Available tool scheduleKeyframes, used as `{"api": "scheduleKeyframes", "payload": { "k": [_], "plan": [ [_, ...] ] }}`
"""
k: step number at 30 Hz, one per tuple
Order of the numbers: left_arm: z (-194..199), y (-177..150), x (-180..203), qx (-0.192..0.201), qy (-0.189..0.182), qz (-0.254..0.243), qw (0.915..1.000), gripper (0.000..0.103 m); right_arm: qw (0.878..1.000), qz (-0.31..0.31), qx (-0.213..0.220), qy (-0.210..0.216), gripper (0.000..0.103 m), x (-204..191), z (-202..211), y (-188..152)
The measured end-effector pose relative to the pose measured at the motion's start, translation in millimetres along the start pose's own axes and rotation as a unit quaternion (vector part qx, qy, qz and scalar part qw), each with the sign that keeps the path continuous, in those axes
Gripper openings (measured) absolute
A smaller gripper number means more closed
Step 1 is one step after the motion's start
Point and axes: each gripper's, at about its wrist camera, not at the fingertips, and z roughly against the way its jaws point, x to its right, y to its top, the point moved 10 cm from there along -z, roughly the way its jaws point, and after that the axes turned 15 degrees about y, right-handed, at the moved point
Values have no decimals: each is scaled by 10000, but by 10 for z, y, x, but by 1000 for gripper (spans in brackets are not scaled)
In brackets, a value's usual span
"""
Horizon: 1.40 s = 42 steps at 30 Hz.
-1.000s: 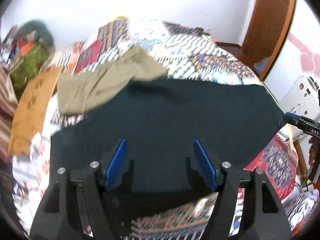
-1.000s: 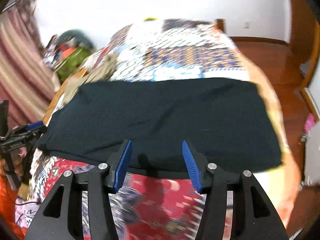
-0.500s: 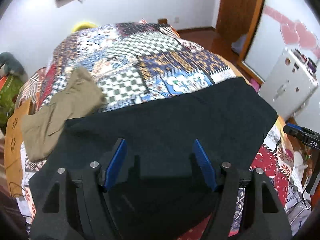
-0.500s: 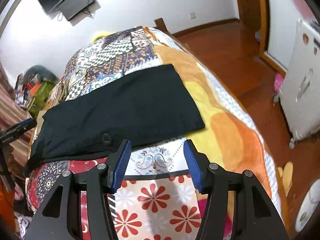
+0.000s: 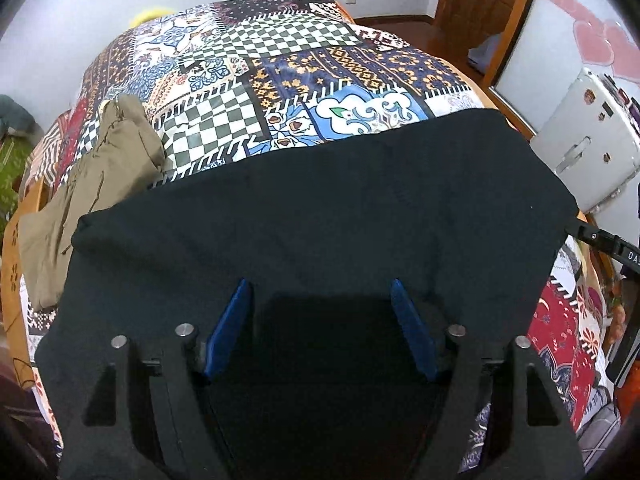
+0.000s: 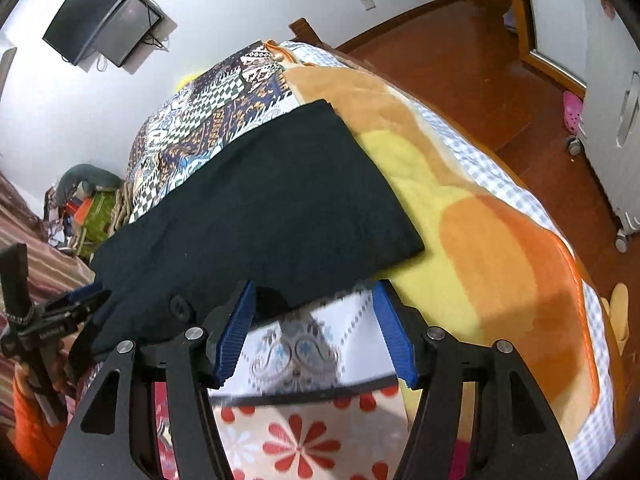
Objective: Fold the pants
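Black pants lie flat across the patchwork bed, their button near the front edge. My left gripper hovers over the near part of the black cloth. Its jaws are opening and its blue pads pinch nothing. My right gripper hangs over the pants' front edge and the bedspread. Its jaws are opening too, with nothing pressed between them. The right wrist view shows the left gripper at the pants' left end. The left wrist view shows the right gripper at the pants' right edge.
Olive pants lie crumpled on the bed's left side, beyond the black ones. A yellow-orange blanket covers the bed's right side. A white wheeled cabinet stands on the wooden floor, and clutter is piled beside the bed.
Both cameras came lower and closer to the bed. The left view slid along the black pants. The right view swung toward the pants' right end and blanket. Both jaws stand slightly wider.
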Motion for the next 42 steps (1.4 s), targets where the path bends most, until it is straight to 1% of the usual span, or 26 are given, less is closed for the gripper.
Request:
{"api": "scheduleKeyframes", "payload": {
  "k": [5,10,11,13,15,16,18,20,23,26,31,35,39,42],
  "plan": [
    [-55,18,-12,-35,-49,147,9999,83,10000,21,82,38,60,12,-63,76],
    [-75,30,-1,-11,-35,117,9999,86,9995,-16,302,83,60,25,-90,213],
    [-78,31,0,-8,-42,124,9999,86,9994,-16,344,77,58,34,-93,242],
    [-81,31,-4,-13,-61,144,9999,86,9992,17,394,102,48,37,-98,296],
    [-84,40,-3,-30,-81,191,9998,86,9989,39,469,68,35,48,-75,339],
    [-86,44,1,-31,-84,201,9998,86,9985,30,531,86,32,51,-47,360],
    [-84,53,12,-24,-83,199,9998,86,9981,34,607,127,17,50,-4,400],
    [-73,60,26,-1,-88,177,9998,86,9972,52,704,235,12,15,63,436],
    [-49,61,38,30,-103,165,9998,86,9964,345,751,167,11,-112,133,502],
    [-4,64,44,72,-169,195,9996,86,9951,552,799,195,10,-289,155,572],
    [190,104,-14,304,-279,303,9987,86,9911,935,896,311,10,-635,160,737],
    [368,127,-149,537,-290,433,9972,86,9851,1350,974,427,10,-1012,162,889],
    [510,96,-383,692,-337,692,9946,86,9789,1674,1036,538,9,-1342,132,977],
    [578,36,-591,782,-295,877,9926,86,9739,1915,1030,645,9,-1612,84,1026]
  ]
}}
